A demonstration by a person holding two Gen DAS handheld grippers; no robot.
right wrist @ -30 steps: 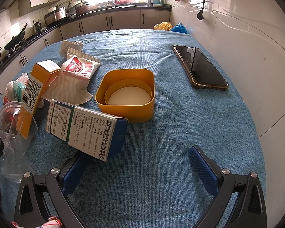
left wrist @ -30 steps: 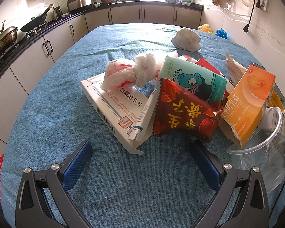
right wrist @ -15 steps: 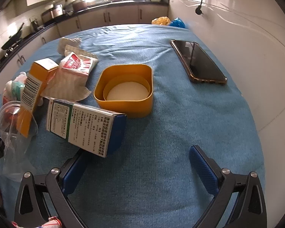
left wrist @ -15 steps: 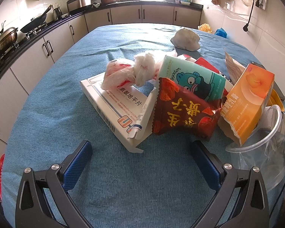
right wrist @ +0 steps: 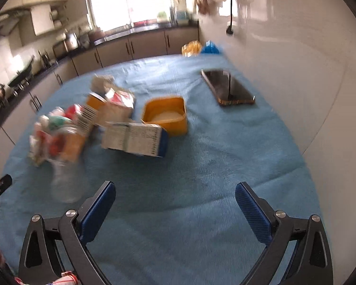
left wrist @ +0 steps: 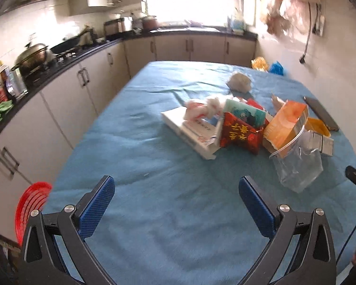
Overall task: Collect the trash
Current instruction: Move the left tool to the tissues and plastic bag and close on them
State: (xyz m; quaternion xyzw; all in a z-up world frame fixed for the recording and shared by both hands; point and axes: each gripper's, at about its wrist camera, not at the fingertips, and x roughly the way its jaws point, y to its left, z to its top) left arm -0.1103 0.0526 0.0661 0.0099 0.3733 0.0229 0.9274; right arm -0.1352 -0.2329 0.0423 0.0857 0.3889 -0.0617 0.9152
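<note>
The table (left wrist: 135,156) is covered in blue cloth and the trash sits heaped around a yellow tub (right wrist: 165,115), which serves as the landmark here. On the near side of the tub, toward both grippers, the cloth lies bare and wide, giving plenty of room; the left gripper (left wrist: 176,191) hangs over that bare stretch with its jaws spread wide and nothing between them, and the right gripper (right wrist: 175,196) does the same, jaws apart and empty. To the right of the tub a dark phone (right wrist: 227,87) lies flat near the white wall (right wrist: 296,59), well apart from the heap. Just in front of the tub a white and blue carton (right wrist: 134,139) lies on its side, touching or nearly touching the tub's wall (blur makes this hard to settle). Left of the tub stand an orange box (left wrist: 286,123), tilted, a red snack bag (left wrist: 239,134) with yellow characters, a teal packet (left wrist: 245,114) and a flat white box (left wrist: 189,130) with crumpled tissue (left wrist: 201,109) on it. A clear plastic cup (left wrist: 299,163) lies tipped at the near edge of the heap. Beyond the tub a grey wad (left wrist: 239,83) sits alone on open cloth. Far left of it, past the table edge, kitchen cabinets (left wrist: 66,95) run close alongside
</note>
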